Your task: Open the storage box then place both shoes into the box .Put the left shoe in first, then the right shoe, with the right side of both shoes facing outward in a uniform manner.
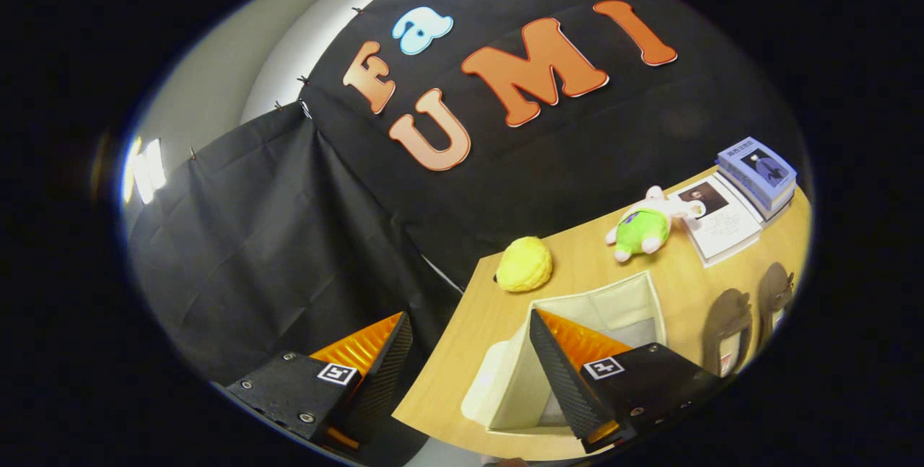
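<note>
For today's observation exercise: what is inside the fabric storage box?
The storage box stands open; its pale inner walls show, no shoe visible. One finger of the open gripper covers its lower part.

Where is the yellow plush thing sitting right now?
In the gripper view the yellow plush sits on the wooden table near its far corner, just behind the open storage box and beside the green plush toy, beyond the open gripper.

The desk (592,265) is a light wood tone with a faint grain. The storage box (621,304) on it is cream fabric. At its eleven o'clock lies a yellow plush (525,263); at one o'clock, a white plush toy (644,225) dressed in bright green. The shoes (743,323) at three o'clock look dark brown, perhaps grey. Pale blue books (758,172) top a white booklet (718,220).
</note>
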`<state>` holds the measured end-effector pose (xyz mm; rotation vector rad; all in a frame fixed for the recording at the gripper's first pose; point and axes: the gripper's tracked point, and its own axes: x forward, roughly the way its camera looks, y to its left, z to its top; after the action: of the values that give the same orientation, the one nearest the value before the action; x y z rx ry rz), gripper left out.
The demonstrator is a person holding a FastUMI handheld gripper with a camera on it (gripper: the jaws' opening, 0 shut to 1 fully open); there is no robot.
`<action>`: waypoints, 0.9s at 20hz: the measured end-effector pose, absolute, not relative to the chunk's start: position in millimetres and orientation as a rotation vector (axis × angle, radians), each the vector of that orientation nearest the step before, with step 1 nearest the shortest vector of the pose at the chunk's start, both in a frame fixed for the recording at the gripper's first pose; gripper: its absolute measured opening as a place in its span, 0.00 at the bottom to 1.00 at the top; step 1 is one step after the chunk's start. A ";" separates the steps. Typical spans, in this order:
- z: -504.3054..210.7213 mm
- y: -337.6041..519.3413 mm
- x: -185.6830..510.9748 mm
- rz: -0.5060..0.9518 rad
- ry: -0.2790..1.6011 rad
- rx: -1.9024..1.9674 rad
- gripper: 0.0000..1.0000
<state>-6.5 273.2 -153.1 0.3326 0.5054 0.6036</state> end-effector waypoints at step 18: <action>-263.3 14.3 32.8 0.081 0.500 0.007 0.98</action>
<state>32.8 14.3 -263.3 0.0071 0.5005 0.0806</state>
